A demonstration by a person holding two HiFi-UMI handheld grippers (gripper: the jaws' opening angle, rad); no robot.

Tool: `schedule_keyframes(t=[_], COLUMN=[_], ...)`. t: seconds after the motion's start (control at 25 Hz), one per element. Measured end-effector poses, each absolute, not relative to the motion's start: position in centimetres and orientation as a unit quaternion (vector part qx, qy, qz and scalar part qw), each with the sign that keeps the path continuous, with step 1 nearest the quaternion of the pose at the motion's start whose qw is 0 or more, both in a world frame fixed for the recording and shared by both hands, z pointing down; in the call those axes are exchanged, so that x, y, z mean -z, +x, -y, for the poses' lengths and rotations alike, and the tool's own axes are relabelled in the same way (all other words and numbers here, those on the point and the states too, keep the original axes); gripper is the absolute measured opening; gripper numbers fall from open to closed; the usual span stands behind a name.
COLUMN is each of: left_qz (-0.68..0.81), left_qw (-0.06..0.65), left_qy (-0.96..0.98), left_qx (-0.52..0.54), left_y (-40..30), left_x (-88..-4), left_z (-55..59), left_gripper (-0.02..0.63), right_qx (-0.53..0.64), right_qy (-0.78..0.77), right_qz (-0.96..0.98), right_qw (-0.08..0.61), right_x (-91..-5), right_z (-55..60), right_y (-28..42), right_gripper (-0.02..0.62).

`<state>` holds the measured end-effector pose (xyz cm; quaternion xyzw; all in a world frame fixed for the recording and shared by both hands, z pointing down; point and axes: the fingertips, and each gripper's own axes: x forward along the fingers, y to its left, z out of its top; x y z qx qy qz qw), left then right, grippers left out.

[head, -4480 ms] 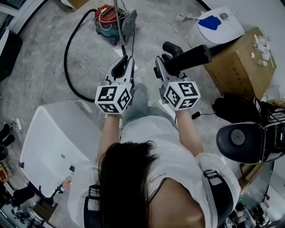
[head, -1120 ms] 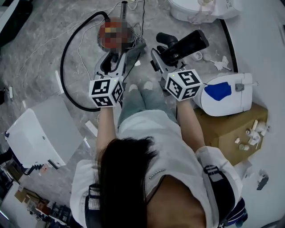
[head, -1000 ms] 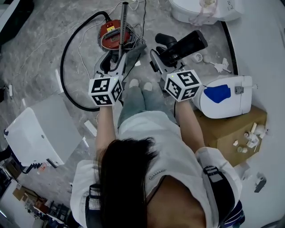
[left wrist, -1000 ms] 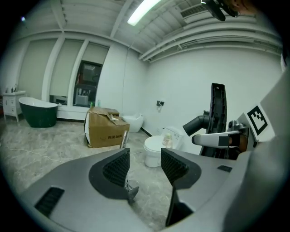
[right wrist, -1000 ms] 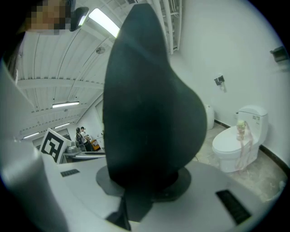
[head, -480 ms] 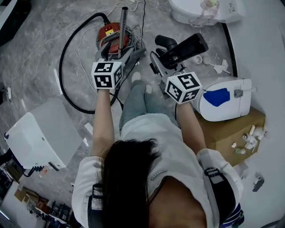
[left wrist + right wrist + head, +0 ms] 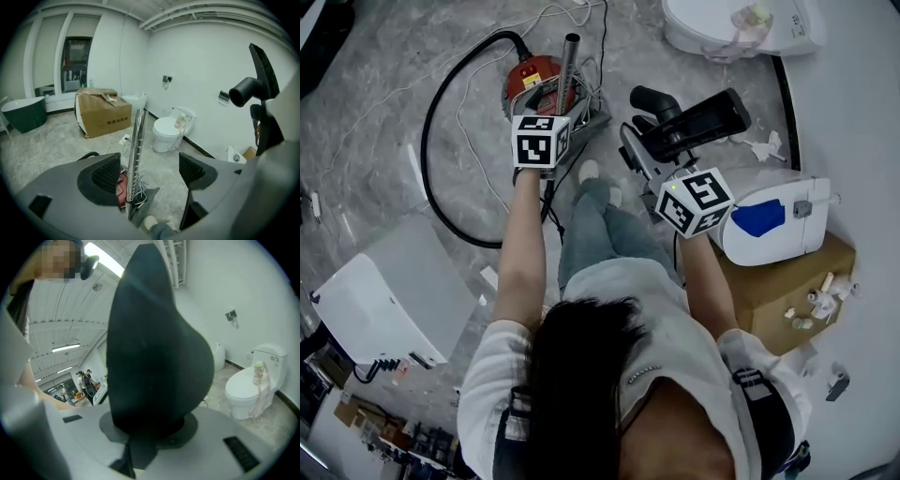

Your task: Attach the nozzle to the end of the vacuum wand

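A shiny metal vacuum wand (image 7: 570, 61) stands upright over the red vacuum canister (image 7: 534, 80). In the left gripper view the wand (image 7: 136, 150) rises just beyond the jaws, nearer the left pad and touching neither. My left gripper (image 7: 147, 171) is open, and its marker cube (image 7: 542, 141) sits right by the wand's lower part. My right gripper (image 7: 150, 427) is shut on the black floor nozzle (image 7: 698, 117), held to the right of the wand and apart from it. The nozzle (image 7: 154, 357) fills most of the right gripper view.
A black hose (image 7: 441, 159) loops on the floor left of the canister. A toilet (image 7: 741, 23) stands at the far right. A white appliance with a blue patch (image 7: 769, 216) rests on a cardboard box (image 7: 778, 281). A white panel (image 7: 375, 291) lies at the left. The person's shoes (image 7: 591, 173) are below the wand.
My left gripper has moved away from the body, toward the red canister and along the wand. The right gripper with the nozzle has drifted a little to the right.
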<state>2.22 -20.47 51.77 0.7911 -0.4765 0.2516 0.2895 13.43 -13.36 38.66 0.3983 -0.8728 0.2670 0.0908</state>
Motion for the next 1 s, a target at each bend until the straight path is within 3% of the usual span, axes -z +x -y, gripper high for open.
schedule_keyframes(t=[0.6, 1.0], left_qz=[0.473, 0.466], left_qw=[0.267, 0.251], left_qy=[0.782, 0.808], left_qx=[-0.305, -0.26], left_y=[0.9, 3.5], left_x=[-61.1, -62.4], left_z=[27.6, 29.5], left_gripper=[0.397, 0.397], right_qx=[-0.273, -0.287], right_qy=[0.407, 0.41], right_qz=[0.863, 0.858], right_qw=[0.125, 0.118], right_x=[-43.0, -44.7], right_z=[16.8, 18.4], right_y=[12.4, 10.7], right_gripper=[0.1, 0.1])
